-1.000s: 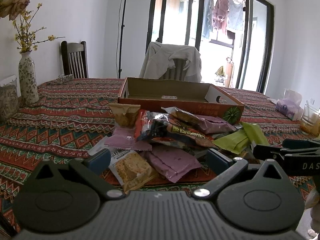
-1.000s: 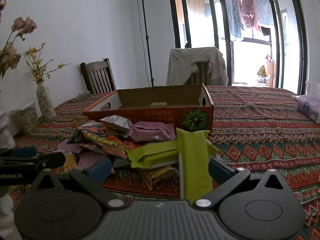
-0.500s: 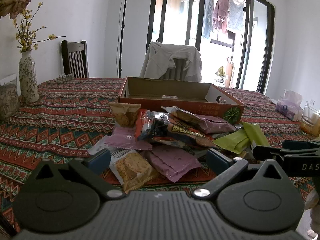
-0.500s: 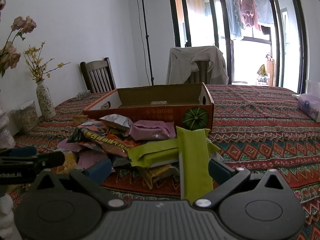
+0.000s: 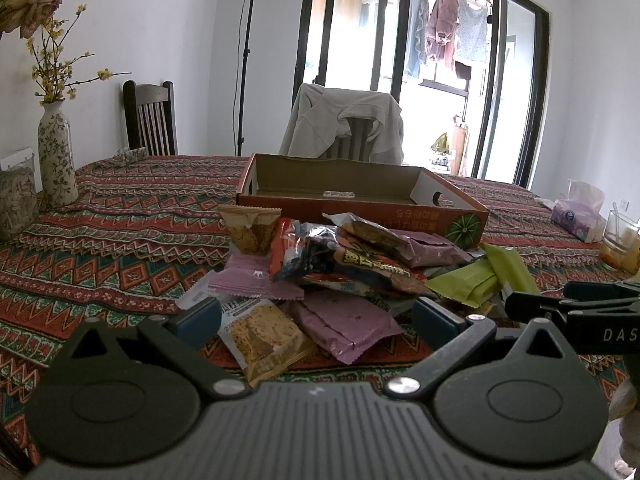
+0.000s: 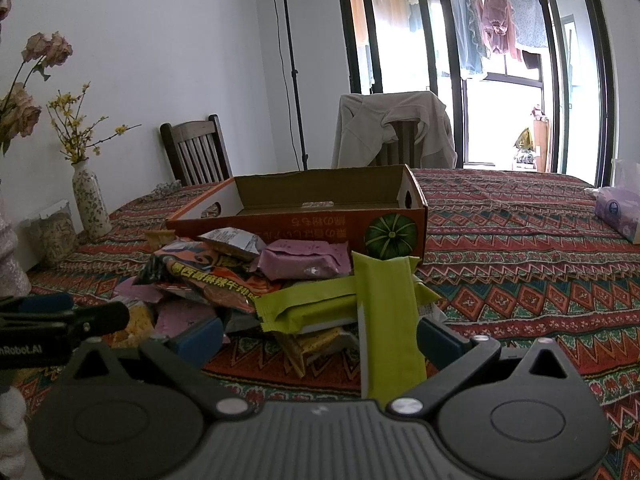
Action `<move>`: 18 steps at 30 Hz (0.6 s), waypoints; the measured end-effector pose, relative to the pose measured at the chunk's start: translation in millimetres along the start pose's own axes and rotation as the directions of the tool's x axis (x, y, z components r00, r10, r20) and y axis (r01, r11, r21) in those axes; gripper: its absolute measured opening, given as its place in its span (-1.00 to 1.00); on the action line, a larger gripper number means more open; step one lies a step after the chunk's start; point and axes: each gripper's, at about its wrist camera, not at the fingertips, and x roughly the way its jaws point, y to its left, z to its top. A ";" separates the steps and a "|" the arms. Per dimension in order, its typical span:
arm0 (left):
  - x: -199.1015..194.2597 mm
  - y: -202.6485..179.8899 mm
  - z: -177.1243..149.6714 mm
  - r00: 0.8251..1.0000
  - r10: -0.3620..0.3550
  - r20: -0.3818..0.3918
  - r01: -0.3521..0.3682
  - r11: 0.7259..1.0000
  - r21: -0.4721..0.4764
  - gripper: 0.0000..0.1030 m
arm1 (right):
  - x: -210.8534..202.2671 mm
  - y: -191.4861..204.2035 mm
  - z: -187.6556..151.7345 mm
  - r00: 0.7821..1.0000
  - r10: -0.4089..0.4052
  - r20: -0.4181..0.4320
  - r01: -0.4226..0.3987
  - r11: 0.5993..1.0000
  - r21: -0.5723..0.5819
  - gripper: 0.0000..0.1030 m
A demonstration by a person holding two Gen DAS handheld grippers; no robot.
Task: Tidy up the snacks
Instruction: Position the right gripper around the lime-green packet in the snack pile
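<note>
The snacks lie in a loose heap (image 5: 332,276) on the patterned tablecloth (image 5: 120,232), just on the near side of an open cardboard box (image 5: 360,192) that looks empty apart from a small label or scrap on its floor. In the heap, a clear packet with a yellow cake slice (image 5: 264,332) lies nearest on the left, overlapping a pink wrapper (image 5: 344,320). Behind them a brown-topped biscuit packet (image 5: 250,228) stands propped up, and a dark and orange printed bag (image 5: 360,264) rides on top of the middle. Two green bars cross each other at the right edge; from the right wrist view one green bar (image 6: 388,320) runs straight toward the camera over the other (image 6: 308,304).

The left gripper (image 5: 316,320) hangs low at the near edge of the heap, fingers spread wide, with the cake packet and pink wrapper lying between them but not pinched. The right gripper (image 6: 320,336) is likewise spread and holds nothing, and the long green bar sits in its gap, nearer the right finger.

By my reading, sorting has not begun: nothing is in the box, and both tools are lined up for a first pick. The next move probably calls for one gripper to drop lower and close on the edge of a top packet, lifting it clear without dragging its neighbours, then carry it over the near wall into the box.

Further out, a flowered vase (image 5: 56,160) stands far left, and two chairs (image 5: 152,120) wait behind the table.
</note>
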 end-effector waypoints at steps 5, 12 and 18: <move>-0.3 0.0 -0.4 1.000 -0.001 0.000 0.001 1.000 -0.001 1.00 | 0.0 0.0 -0.2 1.000 0.000 -0.002 0.000 1.000 0.000 1.00; 0.0 -0.4 -0.8 1.000 0.000 -0.001 0.000 1.000 -0.001 1.00 | 0.8 0.0 -0.6 1.000 -0.001 -0.004 0.001 1.000 0.001 1.00; 0.0 -0.4 -0.8 1.000 0.000 0.000 0.000 1.000 -0.001 1.00 | 2.0 -0.4 -3.2 1.000 -0.001 -0.005 0.001 1.000 0.001 1.00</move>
